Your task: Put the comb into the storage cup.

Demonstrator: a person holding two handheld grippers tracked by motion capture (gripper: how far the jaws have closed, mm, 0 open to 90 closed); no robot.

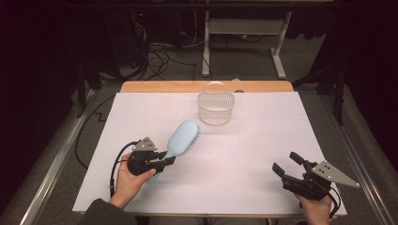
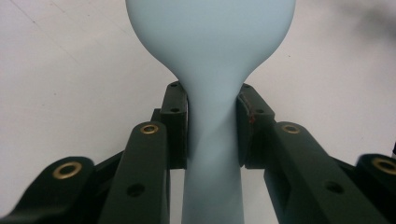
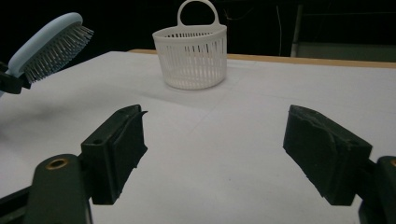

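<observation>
Your left gripper point(image 1: 170, 160) has its jaws clamped on the narrow neck of the pale blue plastic paddle hairbrush point(image 1: 182, 138). In the left gripper view both pads press the smooth, matte handle just below where it swells into the broad oval head. The brush sits a little left of the table's centre, its head pointing toward one o'clock from your left hand, raised off the white paper-covered table point(image 1: 253, 154). In the right gripper view its dark bristles face down and to the right. No brand, label or writing can be read on it. The white slotted plastic basket with a loop handle point(image 1: 215, 107) stands at twelve o'clock, apart from the brush. Your right gripper point(image 1: 287, 165) at five o'clock has its jaws spread wide, holding nothing.
</observation>
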